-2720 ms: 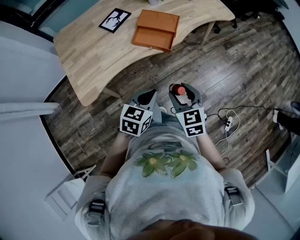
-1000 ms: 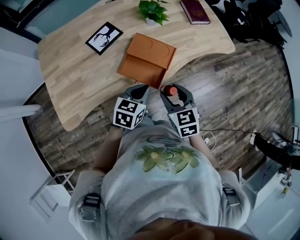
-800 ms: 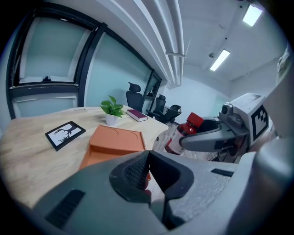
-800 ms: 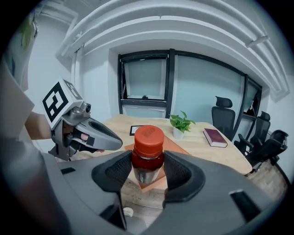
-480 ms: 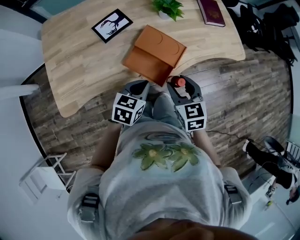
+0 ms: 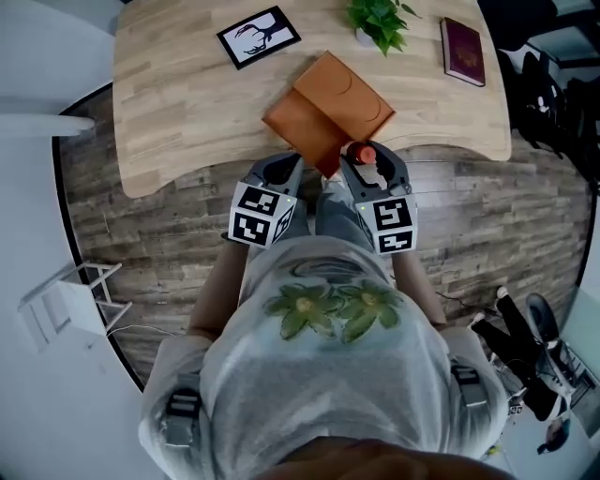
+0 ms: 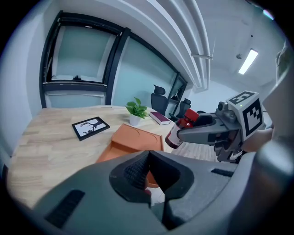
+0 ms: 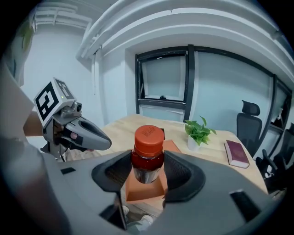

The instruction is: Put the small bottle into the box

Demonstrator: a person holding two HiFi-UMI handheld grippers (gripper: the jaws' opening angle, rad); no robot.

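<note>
The left gripper (image 7: pixel 148 176) is held just in front of the person's body, its jaws pressed together with nothing between them, so it contributes no support at this stage. Beside it, the right gripper (image 8: pixel 148 173) pinches the small bottle (image 8: pixel 148 153) upright, with the pads bearing on the upper body just below the orange cap. The lower part of the bottle hangs unsupported below the jaws, so a slackened squeeze is likely to let it slide down and out. In the head view the bottle is at the near edge of the table (image 6: pixel 178 112), just beside the box (image 6: pixel 328 112) and apparently not yet over its open half. Release at this position probably drops the bottle onto the wooden floor (image 6: pixel 525 216). The box lies at an angle with one corner at the table edge. Contact from either gripper could push it askew or off the edge. Its walls look low, so a bottle lowered tilted, or let go from height, may tip over the wall and roll. The framed picture (image 6: pixel 260 36), potted plant (image 6: pixel 380 19) and book (image 6: pixel 464 52) lie well apart and pose little risk.
</note>
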